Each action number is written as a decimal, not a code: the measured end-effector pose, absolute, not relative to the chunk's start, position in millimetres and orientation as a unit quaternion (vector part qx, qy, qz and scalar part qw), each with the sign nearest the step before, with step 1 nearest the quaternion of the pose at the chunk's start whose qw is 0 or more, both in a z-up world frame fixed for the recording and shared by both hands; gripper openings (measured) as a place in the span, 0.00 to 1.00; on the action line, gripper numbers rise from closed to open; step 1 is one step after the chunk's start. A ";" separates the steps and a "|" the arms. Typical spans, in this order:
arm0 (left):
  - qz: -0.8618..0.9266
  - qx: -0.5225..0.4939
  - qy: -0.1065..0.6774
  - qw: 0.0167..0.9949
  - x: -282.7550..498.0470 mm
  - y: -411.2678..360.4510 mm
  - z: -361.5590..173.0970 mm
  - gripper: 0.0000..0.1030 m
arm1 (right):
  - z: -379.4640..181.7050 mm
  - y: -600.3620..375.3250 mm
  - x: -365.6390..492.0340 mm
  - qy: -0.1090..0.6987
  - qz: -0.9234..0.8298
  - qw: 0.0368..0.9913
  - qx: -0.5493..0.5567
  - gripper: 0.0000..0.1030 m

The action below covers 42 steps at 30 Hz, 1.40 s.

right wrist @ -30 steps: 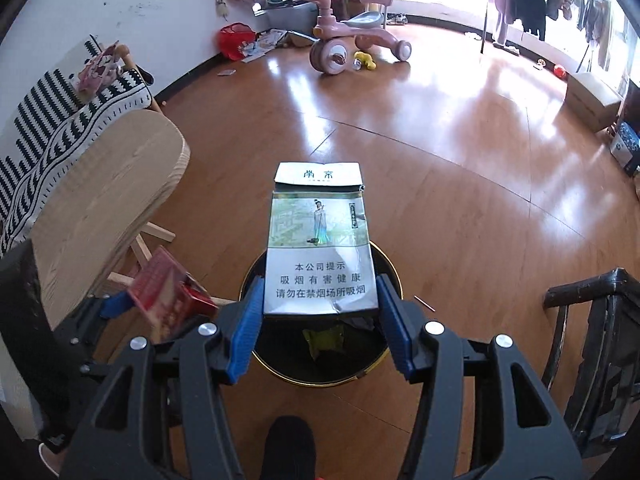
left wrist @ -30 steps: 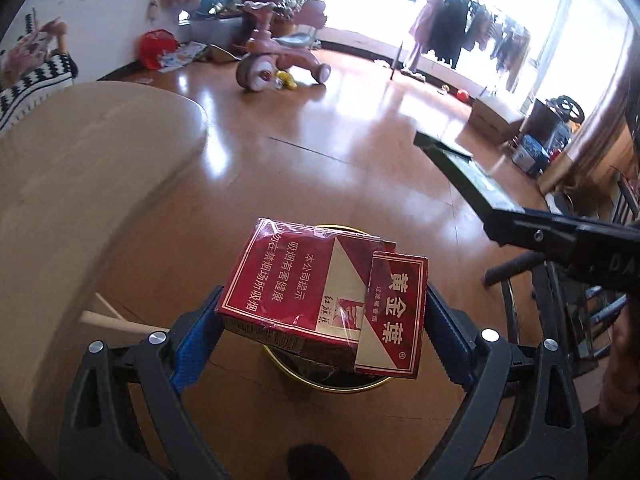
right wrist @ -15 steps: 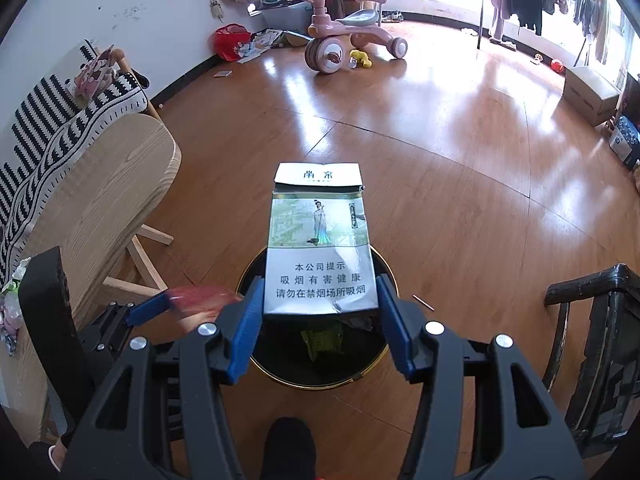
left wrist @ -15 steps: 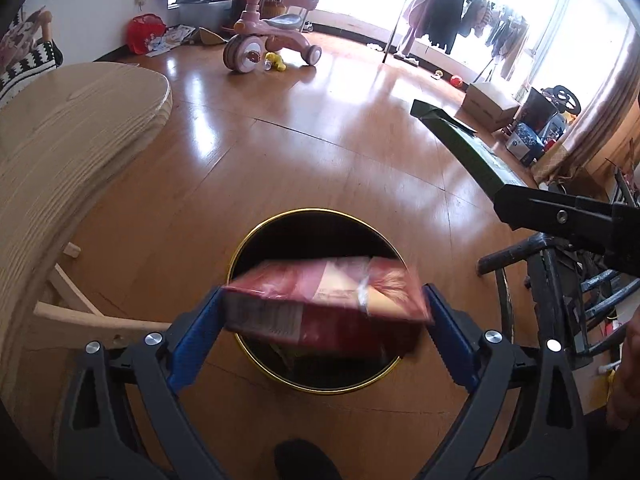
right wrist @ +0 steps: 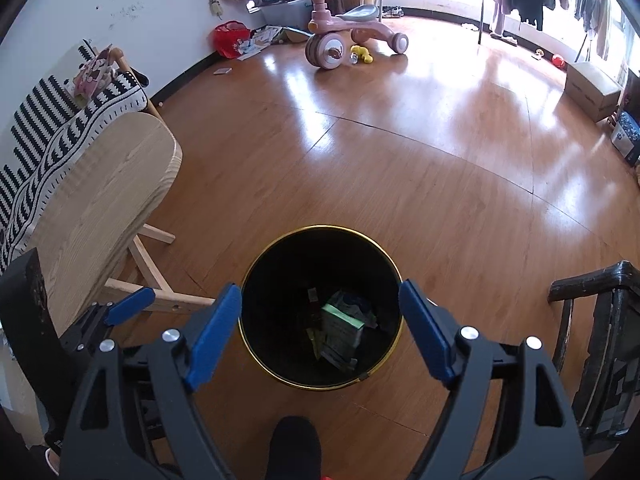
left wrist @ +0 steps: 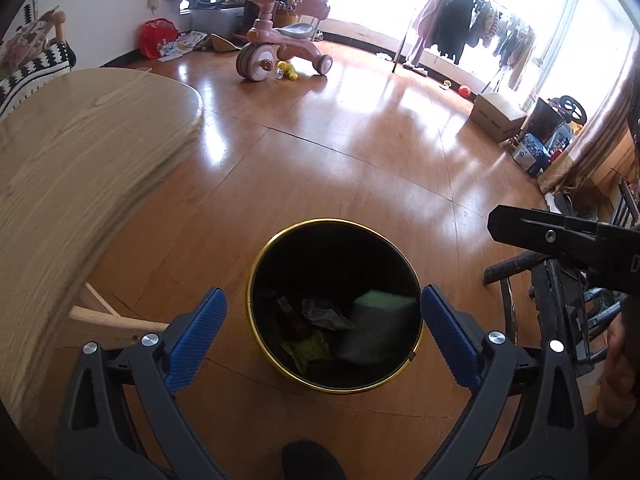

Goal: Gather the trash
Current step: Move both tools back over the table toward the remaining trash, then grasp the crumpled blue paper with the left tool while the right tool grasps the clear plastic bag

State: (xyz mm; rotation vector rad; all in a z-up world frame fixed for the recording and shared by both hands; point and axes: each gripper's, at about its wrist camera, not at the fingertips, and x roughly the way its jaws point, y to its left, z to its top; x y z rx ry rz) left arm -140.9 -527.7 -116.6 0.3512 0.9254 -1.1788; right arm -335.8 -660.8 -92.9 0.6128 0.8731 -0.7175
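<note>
Both grippers hang over the bin, and both are empty. The left gripper (left wrist: 322,312) has its blue pads spread wide with nothing between them, and the right gripper (right wrist: 320,308) is spread just as wide, also holding nothing. Below them stands the bin (left wrist: 256,276), black inside with a gold rim, sitting on the wooden floor (left wrist: 340,152).

The two cameras differ on what lies in there. From the right wrist, a green and white cigarette pack (right wrist: 340,328) rests tilted among scraps at the bottom, sharp enough to make out its green top edge. From the left wrist, that same green pack (left wrist: 376,328) is only a pale blurred block against the bin's right wall, but this view gives a crumpled grey wrapper (left wrist: 324,314) and a yellow-green wrapper (left wrist: 306,352) beside it more clearly.

Each camera also catches the other tool: the left wrist view shows the right gripper's black body (left wrist: 560,236) at the right edge, while the right wrist view shows one blue pad of the left gripper (right wrist: 130,304) low on the left, just in front of the wooden table (right wrist: 100,200). Far back stands a pink tricycle (right wrist: 344,36).
</note>
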 end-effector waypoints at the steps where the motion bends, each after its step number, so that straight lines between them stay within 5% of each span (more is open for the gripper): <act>1: -0.532 0.158 0.418 0.719 -139.3 -524.9 -115.0 0.92 | -92.3 -659.7 -334.2 0.406 -0.331 0.801 0.289 0.78; 13: -0.492 0.138 0.385 0.769 -94.9 -439.6 -61.3 0.93 | -65.2 -610.3 -273.2 0.386 -0.275 0.840 0.267 0.82; 24: -0.327 0.089 0.364 0.868 -2.8 -225.4 -8.7 0.93 | -40.1 -468.5 -128.3 0.386 -0.121 0.887 0.221 0.82; 35: -0.129 0.030 0.383 0.914 70.1 9.4 -22.5 0.93 | -37.5 -278.4 0.0 0.403 0.046 0.900 0.158 0.82; 42: -0.099 -0.012 0.411 0.906 107.0 43.7 -44.4 0.93 | -54.0 -216.5 54.4 0.418 0.078 0.895 0.134 0.82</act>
